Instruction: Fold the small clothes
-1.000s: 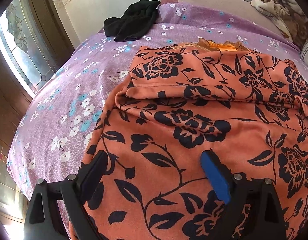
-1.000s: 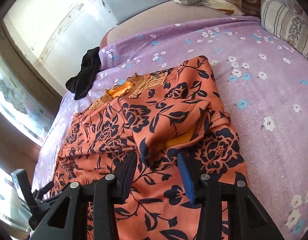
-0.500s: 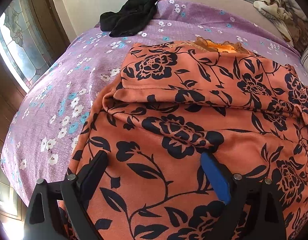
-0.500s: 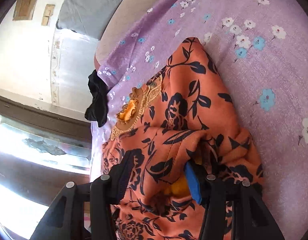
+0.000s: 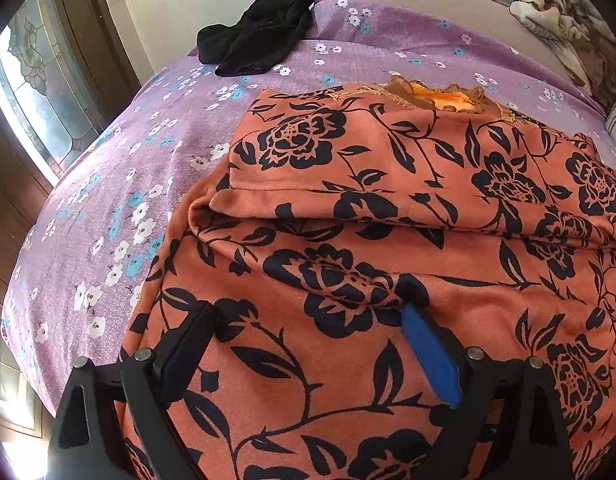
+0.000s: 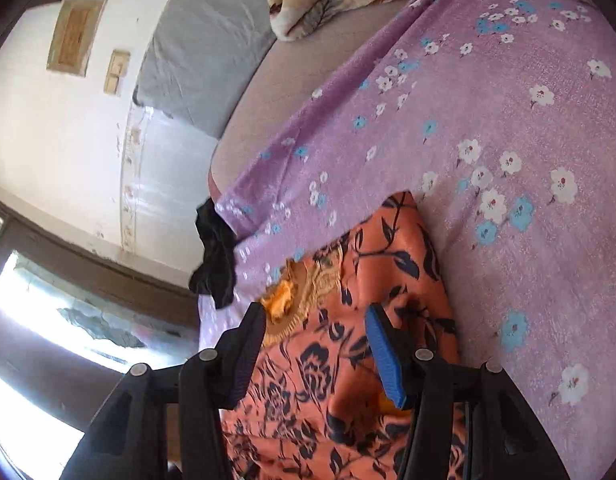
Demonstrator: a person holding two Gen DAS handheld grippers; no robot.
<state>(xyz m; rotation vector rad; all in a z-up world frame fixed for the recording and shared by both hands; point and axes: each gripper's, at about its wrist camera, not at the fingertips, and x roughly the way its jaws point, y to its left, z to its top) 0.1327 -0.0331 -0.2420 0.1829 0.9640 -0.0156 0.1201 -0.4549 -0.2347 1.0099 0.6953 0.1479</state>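
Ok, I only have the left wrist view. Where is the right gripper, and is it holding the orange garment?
Observer: The right gripper is over the orange garment. Its fingers stand apart with cloth between them, but I cannot tell whether they pinch it.
Operator: My view cuts off the garment's right side. Does it hang off the bed?
Observer: No. That edge lies on the purple sheet, with bare sheet beyond it.
Operator: What is just ahead of those fingers?
Observer: The gold-trimmed neckline, right at the fingertips, nearer the black finger.
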